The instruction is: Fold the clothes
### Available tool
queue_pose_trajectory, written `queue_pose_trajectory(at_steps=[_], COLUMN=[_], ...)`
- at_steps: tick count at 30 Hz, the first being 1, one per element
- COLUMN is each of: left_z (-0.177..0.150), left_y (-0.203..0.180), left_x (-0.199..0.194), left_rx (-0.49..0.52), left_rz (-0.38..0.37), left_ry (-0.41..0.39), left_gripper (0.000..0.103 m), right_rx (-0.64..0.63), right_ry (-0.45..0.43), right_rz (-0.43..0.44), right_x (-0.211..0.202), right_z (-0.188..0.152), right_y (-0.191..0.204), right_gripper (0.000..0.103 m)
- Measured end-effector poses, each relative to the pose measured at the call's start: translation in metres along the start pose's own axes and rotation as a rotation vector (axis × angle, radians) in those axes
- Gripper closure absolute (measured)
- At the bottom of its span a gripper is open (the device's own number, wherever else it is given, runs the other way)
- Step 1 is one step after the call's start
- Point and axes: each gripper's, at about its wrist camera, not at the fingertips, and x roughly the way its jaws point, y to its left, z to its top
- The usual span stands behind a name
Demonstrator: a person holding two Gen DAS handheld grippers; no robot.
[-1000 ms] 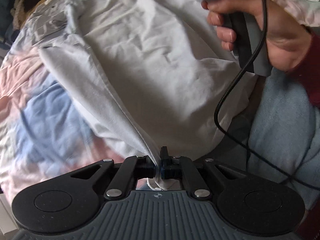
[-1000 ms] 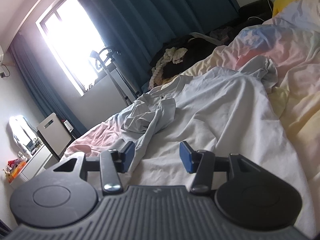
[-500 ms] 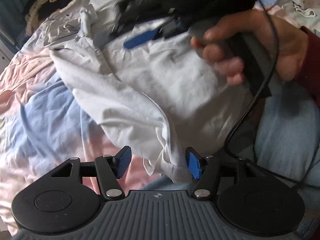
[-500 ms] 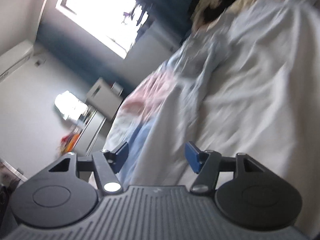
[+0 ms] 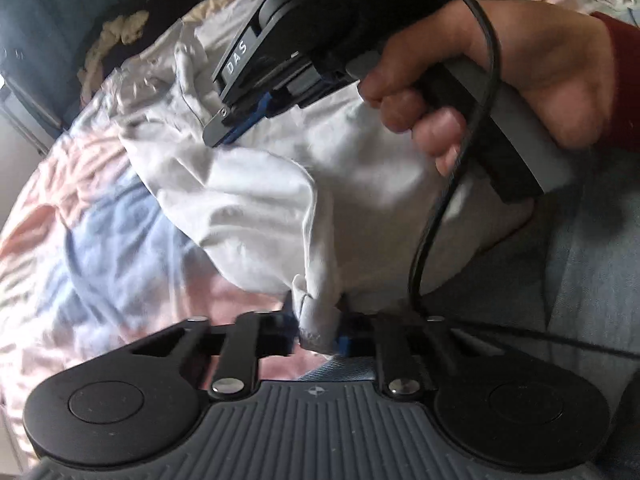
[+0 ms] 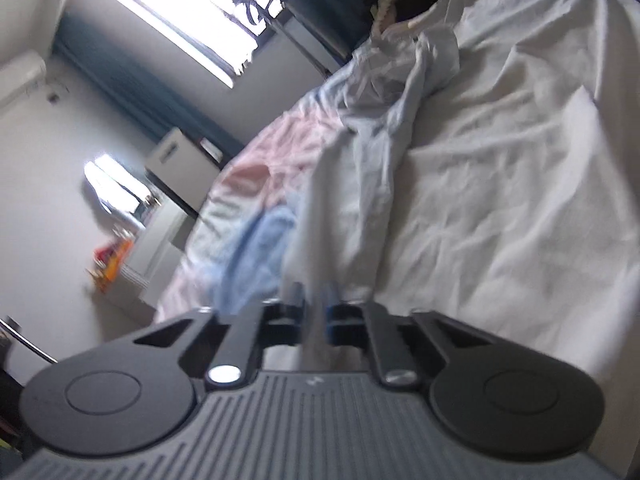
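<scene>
White garment (image 5: pixel 256 208) on bed (image 5: pixel 92 240), long axis running away from cams, left hand-held gripper (image 5: pixel 320 334) clenched on its near corner, right hand-held gripper (image 6: pixel 314 314) pinching its edge fold.

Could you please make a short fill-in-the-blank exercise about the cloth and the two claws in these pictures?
1. The left claw is shut on a bunched corner of the ____ garment.
2. In the left wrist view, the right claw is held by a bare ____.
3. The garment lies on a quilt patterned in pink and ____.
4. In the right wrist view, daylight comes through a ____.

Missing words: white; hand; blue; window
</scene>
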Motion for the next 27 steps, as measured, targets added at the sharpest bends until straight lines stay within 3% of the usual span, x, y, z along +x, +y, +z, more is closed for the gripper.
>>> queue_pose_trajectory(at_steps=[4, 7, 12, 17, 19, 23, 24, 27], left_z=[0.010, 0.017, 0.011, 0.004, 0.003, 0.000, -0.001, -0.005], left_y=[0.008, 0.009, -0.007, -0.018, -0.022, -0.019, -0.018, -0.011], left_x=[-0.028, -0.042, -0.030, 0.002, 0.007, -0.003, -0.011, -0.033], left_rx=[0.018, 0.001, 0.001, 0.002, 0.010, 0.001, -0.002, -0.036], left_rz=[0.003, -0.037, -0.067, -0.087, -0.082, -0.097, -0.091, -0.110], left_ry=[0.006, 0.044, 0.119, 0.145, 0.136, 0.070, 0.032, -0.035], left_gripper=[0.092, 0.093, 0.093, 0.090, 0.083, 0.039, 0.034, 0.033], right_rx=[0.020, 0.031, 0.025, 0.012, 0.022, 0.033, 0.012, -0.052], right_ry=[-0.066, -0.096, -0.042, 0.043, 0.068, 0.048, 0.026, -0.039], right_rz=[0.033, 0.020, -0.056, -0.143, -0.171, -0.175, -0.178, -0.187], right_x=[-0.013, -0.022, -0.017, 0.001, 0.005, -0.002, -0.009, -0.029], right_z=[0.012, 0.020, 0.021, 0.007, 0.003, 0.002, 0.004, 0.012], right_y=[0.001, 0.001, -0.006, -0.017, -0.023, -0.025, -0.021, -0.010], right_gripper=[0.102, 0.102, 0.102, 0.102, 0.102, 0.098, 0.098, 0.098])
